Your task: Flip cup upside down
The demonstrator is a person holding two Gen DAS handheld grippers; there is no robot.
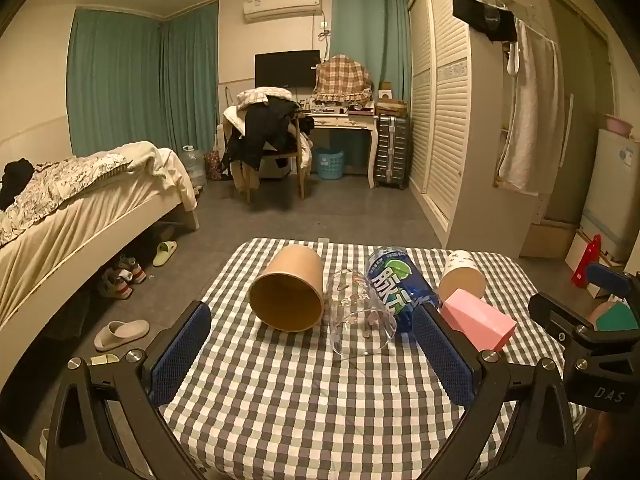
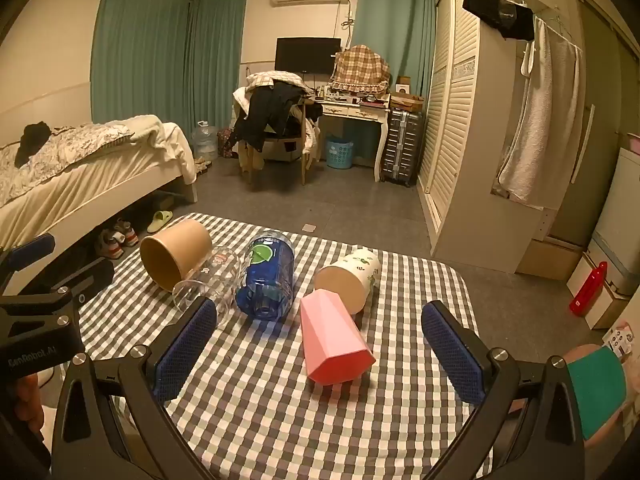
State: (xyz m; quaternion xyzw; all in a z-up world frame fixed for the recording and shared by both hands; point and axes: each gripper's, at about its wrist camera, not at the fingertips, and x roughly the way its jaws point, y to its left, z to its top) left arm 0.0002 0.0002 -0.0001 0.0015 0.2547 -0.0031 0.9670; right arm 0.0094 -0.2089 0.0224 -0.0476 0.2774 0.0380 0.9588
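Note:
Several cups lie on their sides on the checked tablecloth (image 1: 304, 400) (image 2: 320, 420): a brown paper cup (image 1: 290, 288) (image 2: 176, 254), a clear glass (image 1: 360, 320) (image 2: 212, 280), a blue cup (image 1: 400, 280) (image 2: 270, 276), a white leaf-print paper cup (image 1: 462, 274) (image 2: 350, 278) and a pink faceted cup (image 1: 478, 320) (image 2: 334, 340). My left gripper (image 1: 316, 344) is open and empty, short of the brown cup and glass. My right gripper (image 2: 320, 344) is open and empty, its fingers either side of the pink cup's near end.
The small table's edges are close on all sides. A bed (image 1: 80, 208) stands at the left with shoes (image 1: 120, 276) and slippers beneath. A wardrobe (image 1: 452, 120) stands at the right, with a chair and desk at the back. A red bottle (image 2: 588, 290) stands on the floor at the right.

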